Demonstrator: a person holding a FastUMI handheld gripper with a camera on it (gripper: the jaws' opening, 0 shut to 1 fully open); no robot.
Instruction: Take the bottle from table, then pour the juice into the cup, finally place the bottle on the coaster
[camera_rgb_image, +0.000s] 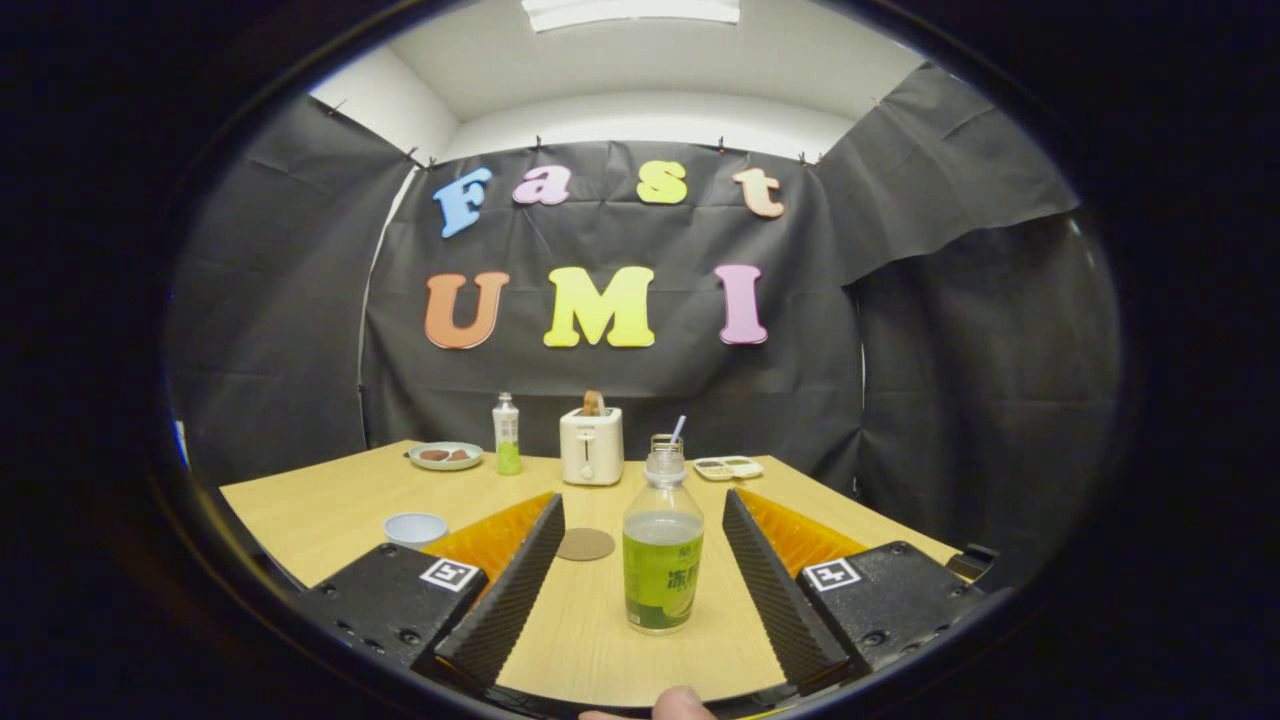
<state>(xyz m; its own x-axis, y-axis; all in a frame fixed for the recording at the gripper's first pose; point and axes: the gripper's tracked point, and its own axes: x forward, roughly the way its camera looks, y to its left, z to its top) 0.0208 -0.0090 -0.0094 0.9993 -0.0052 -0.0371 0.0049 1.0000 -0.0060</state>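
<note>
Gripper (640, 530) sits low over the wooden table (320, 510) w/ fingers spread wide, pinching nothing; both fingers clear of the bottle (662, 545). Bottle stands upright on the table betw the two fingers, somewhat nearer the right one, gap on each side. Its long axis is vertical, neck and mouth pointing straight up, base flat on the tabletop; no cap seen on the mouth. Clear body w/ green label round the lower half, liquid level near the shoulder. Coaster (585, 544), round and brown, lies flat on the table just ahead of the left fingertip, left of the bottle and a bit beyond it, not touching. Cup (415, 528), pale and open-topped, stands upright left of the left finger, outside the fingers' span. Further back near the wall: white toaster (591, 446) w/ something sticking out the top, a second small bottle (507, 434) upright to its left, a plate (445, 456) w/ dark pieces further left, a jar (667, 443) w/ a straw behind the main bottle, a small flat tray (728, 467) to its right. A fingertip (683, 704) of the person shows below the fingers.
</note>
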